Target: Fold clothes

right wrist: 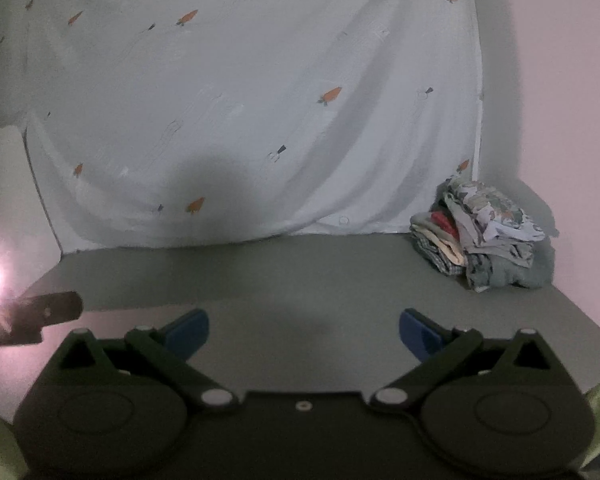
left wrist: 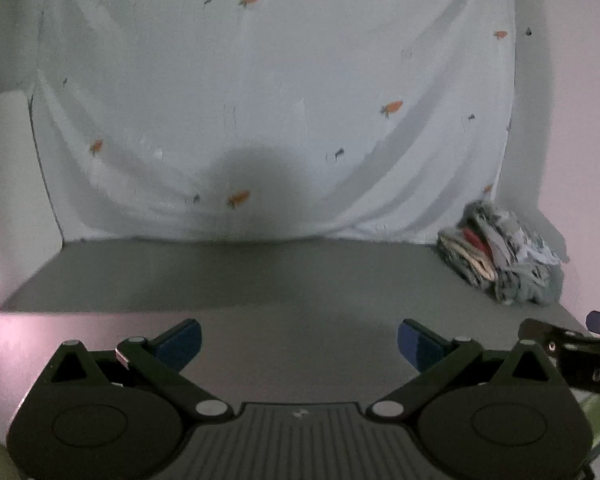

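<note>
Left gripper (left wrist: 299, 343) and right gripper (right wrist: 303, 333) hover side by side, blue-tipped fingers (right wrist: 414, 334) spread wide, both empty

Both wrist cameras sit low over the bench (left wrist: 284, 280), facing 12 o'clock toward the sheet (left wrist: 276, 92). Shared: sheet, bench, clothes pile (right wrist: 484, 236) at 2 o'clock.

**Table, backdrop and pile**

In the left wrist view the table (left wrist: 260, 276) fills the lower middle. A hanging sheet (left wrist: 260, 100) stands behind it at twelve o'clock, its lower edge meeting the table's far edge. A pile of clothes (left wrist: 500, 256) sits on the table at about three o'clock, in the far right corner, seemingly touching the wall behind it. The right gripper (left wrist: 556, 340) juts in at four o'clock, beside the left gripper (left wrist: 299, 344).
</note>
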The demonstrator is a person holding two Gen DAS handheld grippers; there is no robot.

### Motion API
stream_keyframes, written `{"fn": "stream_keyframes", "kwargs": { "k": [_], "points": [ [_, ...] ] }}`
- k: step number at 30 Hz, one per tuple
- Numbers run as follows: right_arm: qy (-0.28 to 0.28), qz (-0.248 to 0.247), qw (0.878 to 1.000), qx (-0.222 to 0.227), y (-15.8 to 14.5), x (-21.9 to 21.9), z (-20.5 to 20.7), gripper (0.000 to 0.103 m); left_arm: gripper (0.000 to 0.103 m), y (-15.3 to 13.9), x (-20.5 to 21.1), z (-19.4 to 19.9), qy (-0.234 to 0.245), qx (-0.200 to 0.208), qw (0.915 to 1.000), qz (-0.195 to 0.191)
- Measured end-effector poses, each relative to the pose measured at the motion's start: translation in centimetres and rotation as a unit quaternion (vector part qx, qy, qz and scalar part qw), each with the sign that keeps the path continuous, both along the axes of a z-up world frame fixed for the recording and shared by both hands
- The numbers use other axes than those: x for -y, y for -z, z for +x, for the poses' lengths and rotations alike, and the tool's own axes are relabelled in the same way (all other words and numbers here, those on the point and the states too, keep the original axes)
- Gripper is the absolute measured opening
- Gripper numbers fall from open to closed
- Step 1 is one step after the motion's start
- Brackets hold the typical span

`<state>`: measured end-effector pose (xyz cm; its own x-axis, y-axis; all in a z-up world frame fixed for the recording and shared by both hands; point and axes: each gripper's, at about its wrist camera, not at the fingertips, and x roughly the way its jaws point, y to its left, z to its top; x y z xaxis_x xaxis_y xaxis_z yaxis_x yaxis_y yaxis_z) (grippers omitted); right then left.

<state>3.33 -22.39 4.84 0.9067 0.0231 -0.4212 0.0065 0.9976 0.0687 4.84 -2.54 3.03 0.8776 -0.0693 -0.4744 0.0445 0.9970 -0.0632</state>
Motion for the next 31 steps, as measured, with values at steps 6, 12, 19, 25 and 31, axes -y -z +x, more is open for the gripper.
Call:
{"fn": "stream_keyframes", "kwargs": {
  "k": [6,12,19,25,31],
  "points": [
    [-0.036,-0.032,0.998,-0.033,1.0,-1.6,-2.9,0.102,0.103,1.0,-0.5,-2.9,-0.026,-0.037,0.9988,-0.016],
    [-0.043,-0.047,0.997,-0.035,0.8,-1.6,-4.0,0.102,0.103,1.6,-0.1,-4.2,-0.028,-0.055,0.9978,-0.022],
    [-0.042,-0.044,0.998,-0.033,1.2,-2.4,-4.6,0.102,0.103,1.6,-1.5,-5.2,-0.034,-0.056,0.9978,-0.01],
    [-0.037,-0.037,0.998,-0.031,1.3,-3.0,-5.0,0.102,0.103,1.5,-2.7,-5.2,-0.031,-0.058,0.9978,-0.003],
    [-0.039,-0.039,0.998,-0.027,1.3,-3.3,-5.2,0.102,0.103,1.2,-2.9,-5.5,-0.026,-0.048,0.9985,0.002]
  ]
}}
